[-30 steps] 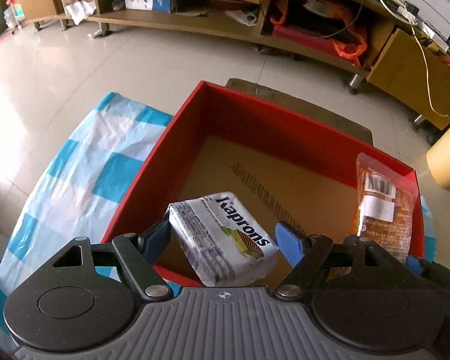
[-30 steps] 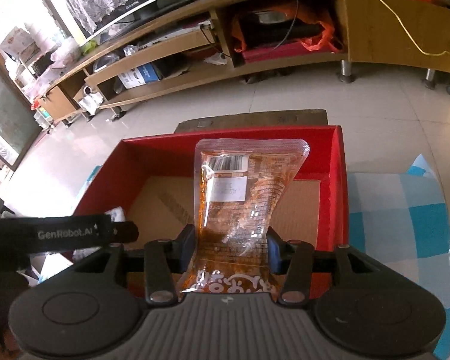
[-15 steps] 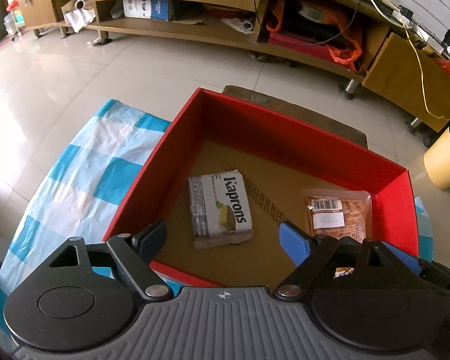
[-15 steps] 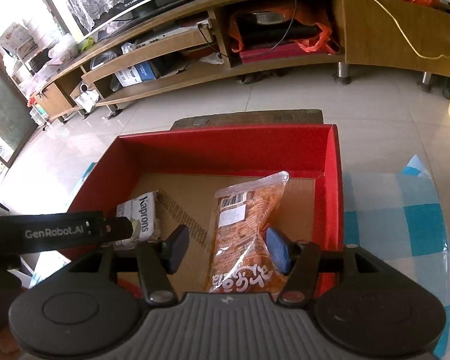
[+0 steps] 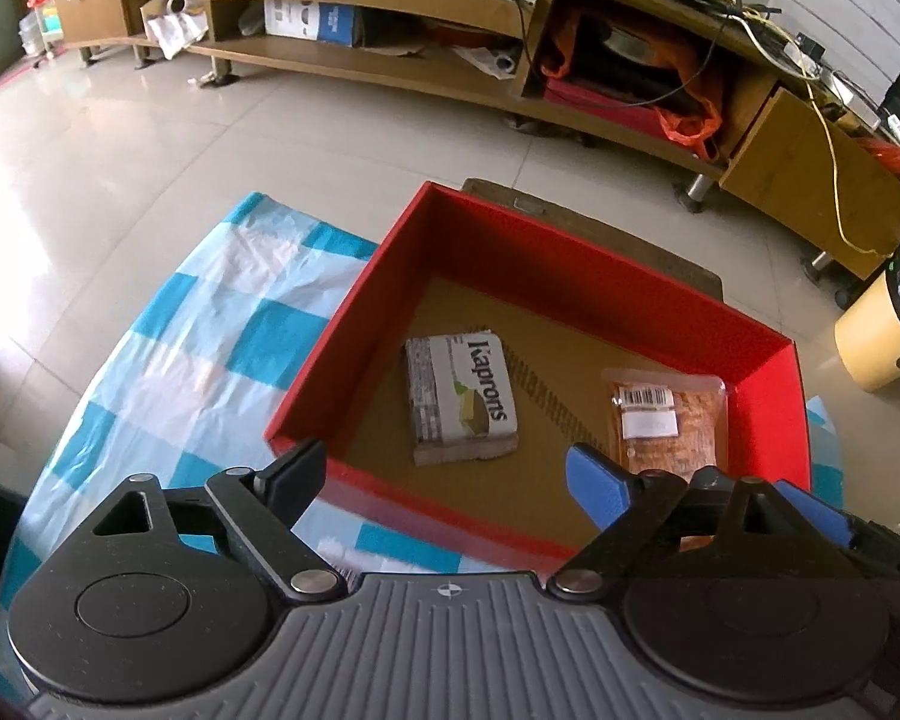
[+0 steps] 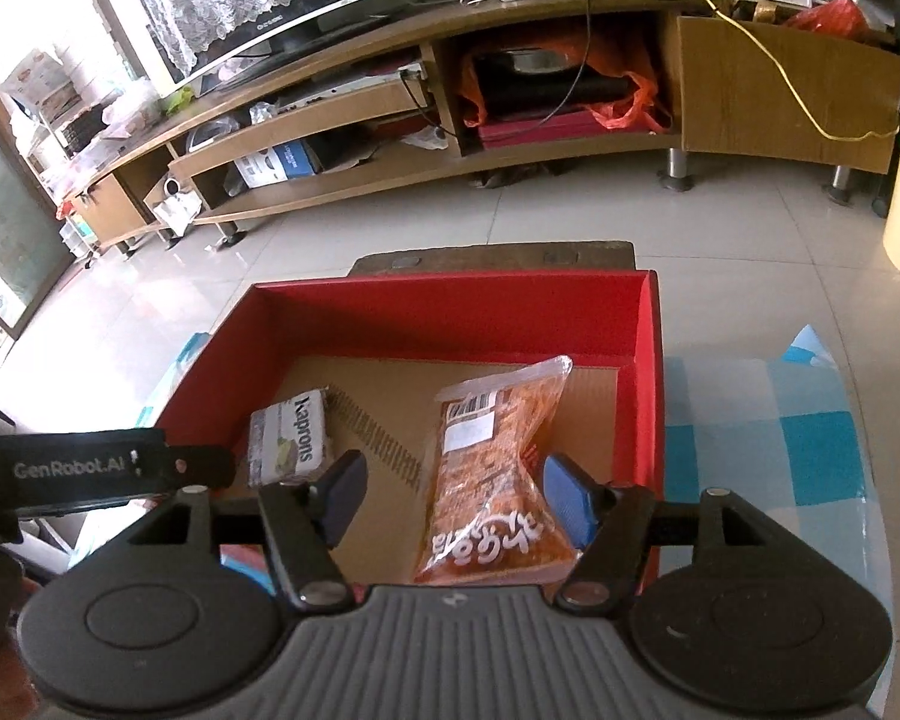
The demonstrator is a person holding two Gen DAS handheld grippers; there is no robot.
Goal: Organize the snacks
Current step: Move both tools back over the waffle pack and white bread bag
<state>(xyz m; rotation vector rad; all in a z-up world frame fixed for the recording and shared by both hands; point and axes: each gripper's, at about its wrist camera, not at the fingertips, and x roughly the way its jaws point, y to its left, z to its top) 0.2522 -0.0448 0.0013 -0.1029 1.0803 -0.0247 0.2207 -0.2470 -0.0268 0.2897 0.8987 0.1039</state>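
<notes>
Inside the red box [image 5: 576, 276] both snacks lie flat on the cardboard floor. Kaprons wafer pack [image 5: 462, 399] sits toward the box's left wall, clear of it. Orange snack bag [image 6: 498, 480] lies toward the box's right wall, label up, near end at the box's near wall. Our left claw [image 5: 444, 474] hangs over the box's near rim, jaws wide, just been opening, nothing between them. Our right claw [image 6: 453, 495] has also just been opening; jaws partway apart, bag between them, left pad clear of it; we can't tell whether the blue right pad touches. Box sits on the counter's blue-and-white checked cloth [image 5: 210, 348].
</notes>
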